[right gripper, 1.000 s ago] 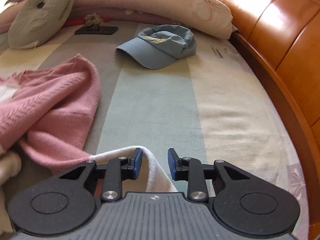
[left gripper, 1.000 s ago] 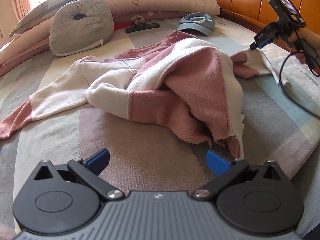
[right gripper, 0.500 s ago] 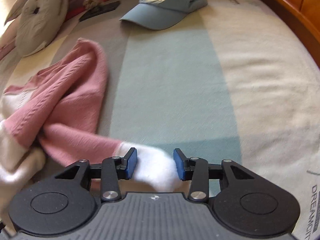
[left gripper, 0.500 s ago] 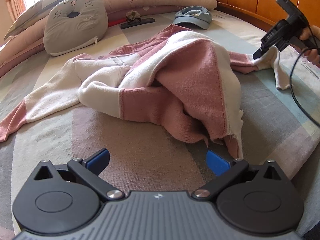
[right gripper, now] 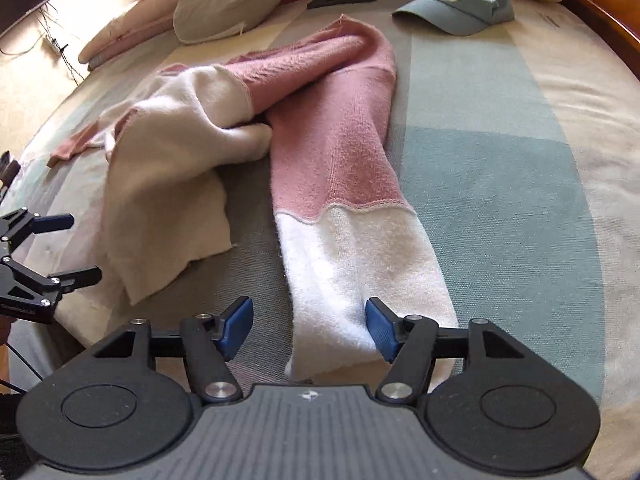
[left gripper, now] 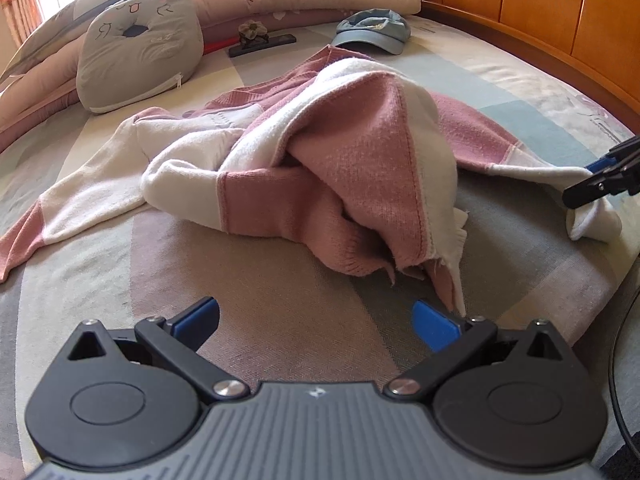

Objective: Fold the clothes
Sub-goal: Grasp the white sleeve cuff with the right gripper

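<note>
Pink-and-white knit sweater (left gripper: 320, 168) lies bunched on the striped bedspread (left gripper: 260, 320), its body heaped in the middle and one sleeve (right gripper: 352, 224) drawn straight out from the heap toward your right gripper (right gripper: 308, 326). That gripper's jaws have just been opening; they now stand apart, with the white cuff lying loose between the blue pads, the right pad just touching the cloth edge and nothing clamped. Your left gripper (left gripper: 316, 320) sits at the near side of the heap, jaws spread wide over bare bedspread, its right pad just beside a hanging white corner of the sweater, holding nothing. Beyond the sweater, toward the pillows, a blue cap (left gripper: 374, 30) rests on the bedspread. A grey cushion (left gripper: 140, 48) leans left of the cap, with a dark flat object (left gripper: 262, 42) between them.
</note>
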`<state>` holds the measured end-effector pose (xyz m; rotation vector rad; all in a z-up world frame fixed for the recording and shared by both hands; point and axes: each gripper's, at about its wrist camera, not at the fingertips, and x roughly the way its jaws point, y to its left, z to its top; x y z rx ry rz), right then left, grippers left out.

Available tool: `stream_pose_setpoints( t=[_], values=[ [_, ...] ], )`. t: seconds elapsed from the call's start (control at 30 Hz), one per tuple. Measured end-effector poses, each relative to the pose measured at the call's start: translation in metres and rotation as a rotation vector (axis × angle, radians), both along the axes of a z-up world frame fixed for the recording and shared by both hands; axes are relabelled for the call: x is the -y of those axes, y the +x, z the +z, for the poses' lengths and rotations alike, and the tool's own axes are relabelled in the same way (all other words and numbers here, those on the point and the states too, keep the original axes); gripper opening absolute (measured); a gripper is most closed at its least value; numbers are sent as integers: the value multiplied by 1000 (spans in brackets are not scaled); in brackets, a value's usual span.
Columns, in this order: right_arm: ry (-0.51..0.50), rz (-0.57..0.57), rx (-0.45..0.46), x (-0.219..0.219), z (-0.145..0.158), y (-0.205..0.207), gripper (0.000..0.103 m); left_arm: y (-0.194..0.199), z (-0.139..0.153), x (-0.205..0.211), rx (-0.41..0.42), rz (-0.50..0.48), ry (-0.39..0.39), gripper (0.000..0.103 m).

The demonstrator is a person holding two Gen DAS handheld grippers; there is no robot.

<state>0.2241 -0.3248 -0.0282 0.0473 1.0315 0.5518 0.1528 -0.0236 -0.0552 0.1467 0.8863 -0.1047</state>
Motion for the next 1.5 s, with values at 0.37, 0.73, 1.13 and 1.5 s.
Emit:
stream_pose_setpoints(
  t=[0.37,0.73,1.13,1.5],
  values=[
    [493,-293,-201,128,-44,4,88,-1,5,15,6,-44,6,102],
    [728,-227,-270,104,-83,45,83,0,6,32,-5,-62,31,102],
    [756,-297,-196,122,-105,37,15,1,1,32,-19,-57,32,102],
    [277,-409,8,141,-32,74,16,5,2,32,-15,-55,33,102]
  ],
)
